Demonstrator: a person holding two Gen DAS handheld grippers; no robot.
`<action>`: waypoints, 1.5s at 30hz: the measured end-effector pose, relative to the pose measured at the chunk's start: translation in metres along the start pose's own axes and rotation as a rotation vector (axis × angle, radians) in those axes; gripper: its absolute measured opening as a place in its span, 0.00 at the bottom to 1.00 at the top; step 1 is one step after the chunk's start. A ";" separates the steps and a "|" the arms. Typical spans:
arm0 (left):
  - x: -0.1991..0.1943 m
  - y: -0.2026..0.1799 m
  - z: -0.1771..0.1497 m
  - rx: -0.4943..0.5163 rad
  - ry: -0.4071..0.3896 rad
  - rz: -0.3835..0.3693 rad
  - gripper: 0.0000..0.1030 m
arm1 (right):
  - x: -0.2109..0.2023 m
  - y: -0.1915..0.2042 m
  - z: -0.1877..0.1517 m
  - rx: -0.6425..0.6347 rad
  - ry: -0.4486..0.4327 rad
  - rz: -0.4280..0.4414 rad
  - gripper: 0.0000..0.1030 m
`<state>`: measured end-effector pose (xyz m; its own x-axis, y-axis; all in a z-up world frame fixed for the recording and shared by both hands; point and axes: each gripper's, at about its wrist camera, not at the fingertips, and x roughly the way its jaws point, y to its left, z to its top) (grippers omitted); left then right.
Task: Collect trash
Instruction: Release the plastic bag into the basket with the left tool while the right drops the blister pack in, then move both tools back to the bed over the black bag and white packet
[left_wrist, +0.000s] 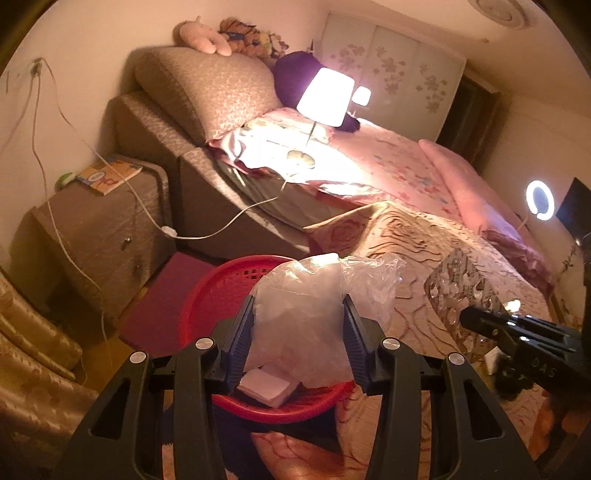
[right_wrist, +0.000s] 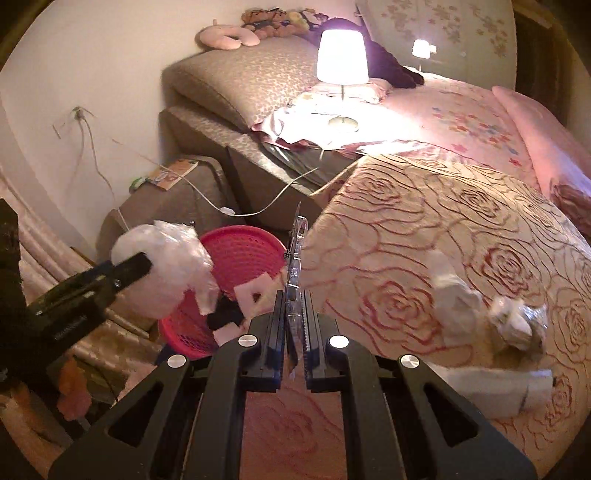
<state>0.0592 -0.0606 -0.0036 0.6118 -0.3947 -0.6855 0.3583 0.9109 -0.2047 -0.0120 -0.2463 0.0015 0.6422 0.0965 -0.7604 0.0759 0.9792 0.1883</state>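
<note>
Nearest, the left gripper (left_wrist: 299, 332) clamps a crumpled clear plastic bag (left_wrist: 306, 317) by its bunched middle, hanging over the red basket (left_wrist: 207, 295); it looks light, soft and slippery, so a hold on the gathered folds seems safest. The right gripper (right_wrist: 295, 314) is closed on a thin blister sheet (right_wrist: 295, 251) held edge-on, likely stiff but crackly. Farther, at four o'clock on the bedspread (right_wrist: 424, 206), crumpled tissues (right_wrist: 480, 314) remain.

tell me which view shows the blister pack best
Left wrist view: the blister pack shows its flat bubbled face, held in the right gripper. Right wrist view shows it only edge-on between the shut jaws.
</note>
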 end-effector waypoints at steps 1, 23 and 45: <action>0.003 0.002 0.001 -0.002 0.005 0.005 0.42 | 0.004 0.002 0.003 0.000 0.005 0.006 0.08; 0.063 0.032 0.003 -0.040 0.117 0.088 0.49 | 0.087 0.027 0.027 0.047 0.128 0.076 0.16; 0.047 0.040 0.000 -0.083 0.087 0.096 0.72 | 0.055 0.021 0.009 0.056 0.039 0.017 0.47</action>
<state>0.1024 -0.0423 -0.0438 0.5757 -0.2969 -0.7619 0.2398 0.9521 -0.1898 0.0319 -0.2220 -0.0310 0.6140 0.1214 -0.7800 0.1082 0.9658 0.2355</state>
